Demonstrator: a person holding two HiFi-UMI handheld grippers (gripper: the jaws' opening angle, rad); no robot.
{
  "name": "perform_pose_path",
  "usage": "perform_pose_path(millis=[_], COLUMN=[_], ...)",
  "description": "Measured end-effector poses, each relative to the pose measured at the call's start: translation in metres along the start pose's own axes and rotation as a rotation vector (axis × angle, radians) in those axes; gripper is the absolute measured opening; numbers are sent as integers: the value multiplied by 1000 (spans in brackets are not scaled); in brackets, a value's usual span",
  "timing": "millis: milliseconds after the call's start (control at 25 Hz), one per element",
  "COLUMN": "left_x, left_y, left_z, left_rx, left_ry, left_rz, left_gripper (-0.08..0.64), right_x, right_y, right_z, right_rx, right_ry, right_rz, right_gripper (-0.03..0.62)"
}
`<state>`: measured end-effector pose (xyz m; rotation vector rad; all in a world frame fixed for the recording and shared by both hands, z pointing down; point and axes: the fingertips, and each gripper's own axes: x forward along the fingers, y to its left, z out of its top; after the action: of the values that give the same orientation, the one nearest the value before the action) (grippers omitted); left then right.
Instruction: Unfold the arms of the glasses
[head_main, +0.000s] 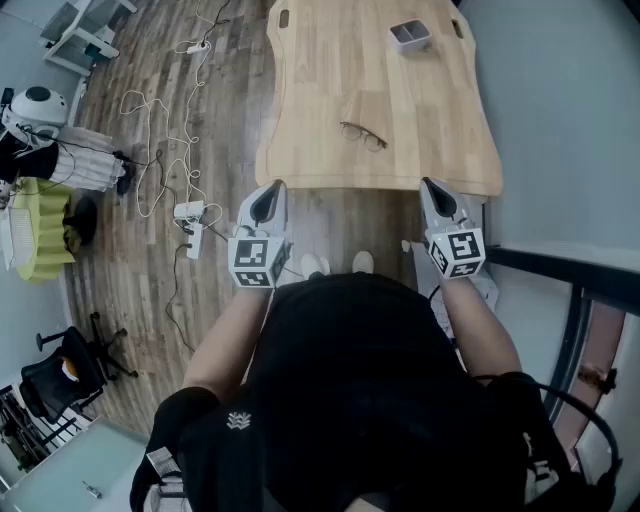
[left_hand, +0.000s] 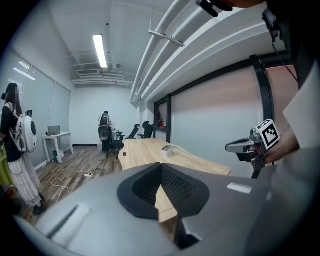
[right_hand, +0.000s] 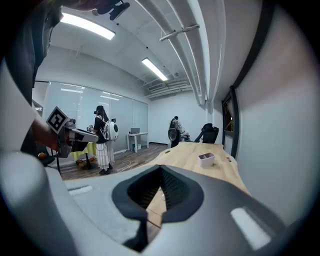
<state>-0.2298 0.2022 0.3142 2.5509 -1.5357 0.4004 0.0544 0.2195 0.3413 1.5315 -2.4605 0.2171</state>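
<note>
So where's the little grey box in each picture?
Head view: little grey box near the top, right of middle, on the wooden table.
Left gripper view: near the middle, far along the table.
Right gripper view: right of middle, on the table.
Shared landmark: the wooden table.

Open-plan office w/ dark wood-plank floor (head_main: 120, 300) and pale blue-grey walls (left_hand: 87, 115). A long light-wood table (head_main: 330, 70) w/ rounded edges runs beside the side wall, which carries dark-framed panels (left_hand: 215, 115). White cables (head_main: 160, 150) and a power strip (head_main: 188, 211) trail across the floor near the table. Black office chairs (left_hand: 140, 131) sit at the table's far end; a white desk (left_hand: 56, 142) stands by a glass partition (right_hand: 85, 112). Fluorescent strip lights (left_hand: 100, 50) and white ceiling pipes (left_hand: 170, 45) run overhead.
</note>
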Motion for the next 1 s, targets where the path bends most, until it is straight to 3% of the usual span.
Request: perform_pose_path(millis=[240,520,800,1000], left_x=[15,42,93,128], left_y=[-29,-49,-32,5], left_z=[21,12,15,12], left_rx=[34,52,47,53], left_ry=[-43,7,-12,17], left_rz=[12,-27,-83,-123], left_gripper=[6,6,6,6], right_x=[-13,8,45,109], right_y=[-25,-26,-32,-17], right_z=[-3,-15,-12,-5], right_rx=[-24,66,32,15], right_ry=[-29,-35,1,55], right_rz=[-7,57,61,110], right_gripper=[0,0,0,0])
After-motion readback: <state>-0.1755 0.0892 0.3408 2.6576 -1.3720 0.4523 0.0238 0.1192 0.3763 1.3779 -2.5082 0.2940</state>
